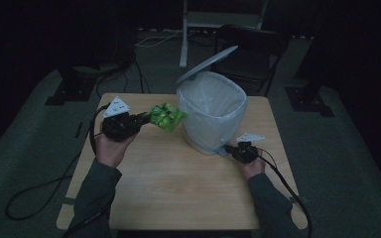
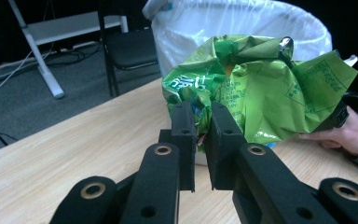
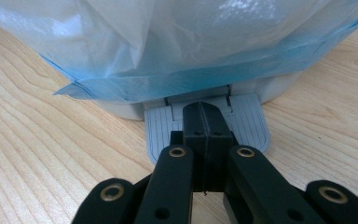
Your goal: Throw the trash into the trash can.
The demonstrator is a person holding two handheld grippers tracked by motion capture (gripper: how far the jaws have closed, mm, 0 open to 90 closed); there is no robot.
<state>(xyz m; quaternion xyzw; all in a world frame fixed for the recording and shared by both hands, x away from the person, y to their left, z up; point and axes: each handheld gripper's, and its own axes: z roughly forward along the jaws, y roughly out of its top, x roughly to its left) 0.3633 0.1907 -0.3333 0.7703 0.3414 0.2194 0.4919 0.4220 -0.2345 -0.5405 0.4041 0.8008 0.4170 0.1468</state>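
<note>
A crumpled green snack bag (image 1: 167,117) (image 2: 256,88) hangs above the table just left of the white pedal bin (image 1: 213,111), and my left gripper (image 1: 141,120) (image 2: 202,122) is shut on its edge. The bin's lid (image 1: 207,63) stands tipped up and a white liner with a blue hem (image 3: 177,56) covers the body. My right gripper (image 1: 232,148) (image 3: 204,122) is shut with nothing between its jaws, and its tips rest on the grey ribbed foot pedal (image 3: 249,121) at the bin's base.
The bin stands on a light wooden table (image 1: 178,183) (image 2: 74,140). Beyond the far edge are a dark folding chair (image 1: 250,47) (image 2: 128,46), a white stand leg (image 1: 184,29) and cables on the grey floor.
</note>
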